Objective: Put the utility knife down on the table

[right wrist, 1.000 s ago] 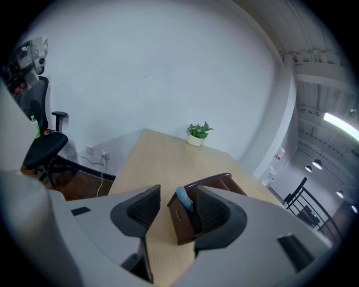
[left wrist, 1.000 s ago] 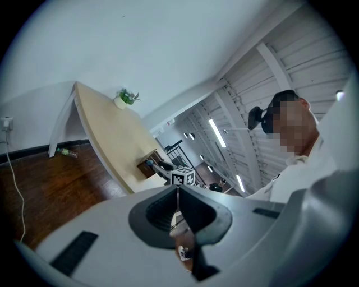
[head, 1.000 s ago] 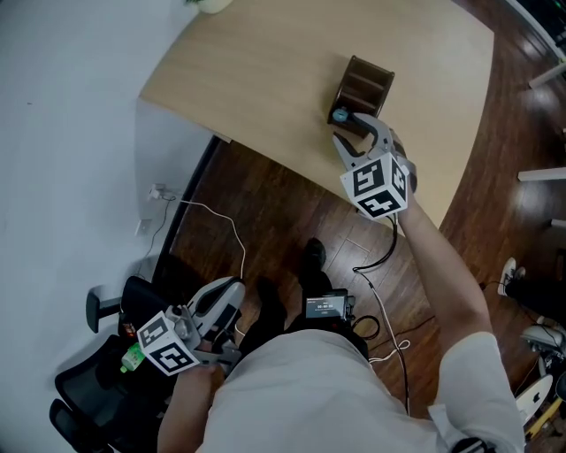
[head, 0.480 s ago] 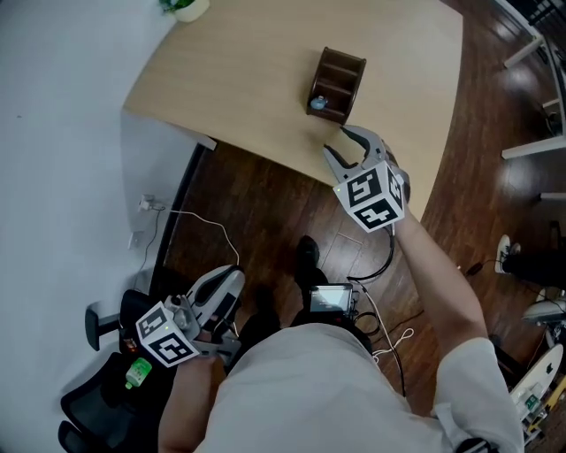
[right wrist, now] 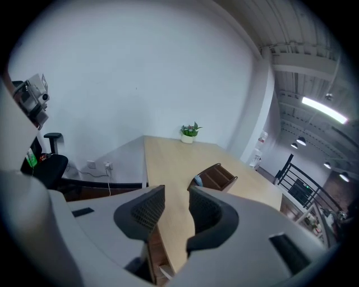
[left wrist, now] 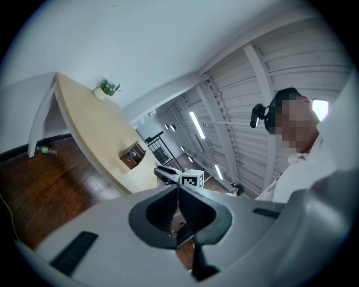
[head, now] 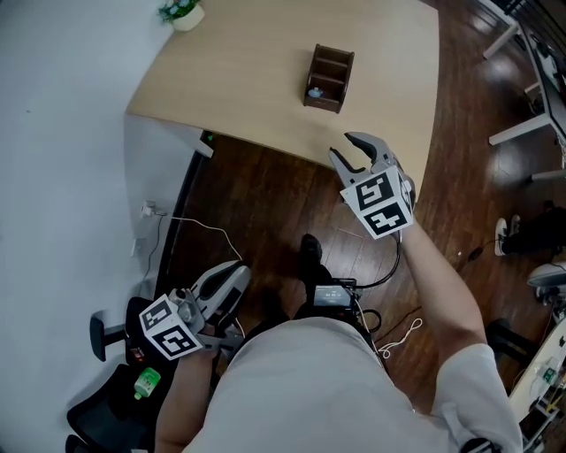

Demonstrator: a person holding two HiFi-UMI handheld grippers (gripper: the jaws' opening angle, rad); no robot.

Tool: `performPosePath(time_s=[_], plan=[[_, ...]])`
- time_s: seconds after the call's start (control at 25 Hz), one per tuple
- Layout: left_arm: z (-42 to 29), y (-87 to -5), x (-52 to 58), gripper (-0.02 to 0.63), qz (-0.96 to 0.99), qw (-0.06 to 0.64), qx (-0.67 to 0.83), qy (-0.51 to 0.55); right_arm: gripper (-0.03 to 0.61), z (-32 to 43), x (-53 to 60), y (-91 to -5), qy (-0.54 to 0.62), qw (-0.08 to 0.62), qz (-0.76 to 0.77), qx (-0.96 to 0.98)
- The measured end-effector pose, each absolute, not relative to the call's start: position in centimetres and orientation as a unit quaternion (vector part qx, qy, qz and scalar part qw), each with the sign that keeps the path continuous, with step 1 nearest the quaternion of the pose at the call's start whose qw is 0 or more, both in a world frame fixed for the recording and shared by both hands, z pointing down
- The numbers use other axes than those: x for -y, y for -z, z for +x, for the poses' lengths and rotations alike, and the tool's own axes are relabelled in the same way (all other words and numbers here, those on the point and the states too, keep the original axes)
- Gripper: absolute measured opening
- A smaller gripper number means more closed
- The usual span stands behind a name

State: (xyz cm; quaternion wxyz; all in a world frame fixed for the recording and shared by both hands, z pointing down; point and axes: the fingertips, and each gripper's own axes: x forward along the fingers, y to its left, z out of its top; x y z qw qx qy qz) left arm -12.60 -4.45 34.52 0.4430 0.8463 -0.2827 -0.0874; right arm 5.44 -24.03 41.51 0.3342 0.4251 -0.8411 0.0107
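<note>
Right tongs [right wrist: 176,197] stand apart and empty, just closing a little; left tongs [left wrist: 178,208] are pressed together, empty (no knife held). Next, likely fetching it from the holder [right wrist: 216,175] ahead.

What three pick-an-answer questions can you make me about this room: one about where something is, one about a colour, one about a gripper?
1. Where is the plant? A. On the table's corner. B. On the floor. C. On a shelf.
2. What colour is the box? A. White. B. Brown. C. Red.
3. The left gripper's fingers are: A. Wide apart. B. Holding a cup. C. Shut together.
1 A: it stands at the far corner. 2 B: dark brown wood. 3 C: they touch, nothing between.
</note>
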Motion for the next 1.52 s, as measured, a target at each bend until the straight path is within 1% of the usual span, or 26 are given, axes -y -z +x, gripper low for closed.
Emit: performPosePath(time_s=[0.04, 0.08, 0.12, 0.28, 0.4, 0.8, 1.16, 1.52], plan=[[-12.8, -34.3, 3.9, 0.003, 0.848, 0.442, 0.279, 0.088, 0.117, 5.4, 23.3, -41.1, -0.013, 0.332, 0.430, 0.840], [-13.1, -34.0, 3.4, 0.003, 0.851, 0.439, 0.274, 0.089, 0.101, 5.3, 22.5, -40.5, -0.015, 0.328, 0.434, 0.839], [-13.4, -33.7, 2.9, 0.003, 0.854, 0.436, 0.270, 0.091, 0.095, 5.1, 21.7, -39.9, -0.018, 0.324, 0.438, 0.838], [-14.5, -33.2, 1.4, 0.003, 0.861, 0.429, 0.257, 0.096, 0.027, 4.0, 18.9, -38.4, -0.023, 0.315, 0.444, 0.839], [-14.8, -33.7, 0.3, 0.003, 0.862, 0.432, 0.247, 0.096, -0.002, 3.6, 16.9, -38.2, -0.027, 0.312, 0.448, 0.838], [-16.2, -33.1, -3.6, 0.003, 0.875, 0.428, 0.207, 0.094, -0.002, 3.8, 9.3, -35.8, -0.071, 0.281, 0.496, 0.819], [-16.6, -32.1, -6.8, 0.003, 0.892, 0.407, 0.180, 0.075, -0.002, 3.8, 1.0, -34.4, -0.142, 0.225, 0.540, 0.799], [-17.6, -31.0, -10.6, 0.003, 0.906, 0.387, 0.160, 0.062, -0.002, 2.0, -8.8, -32.4, -0.233, 0.101, 0.556, 0.791]])
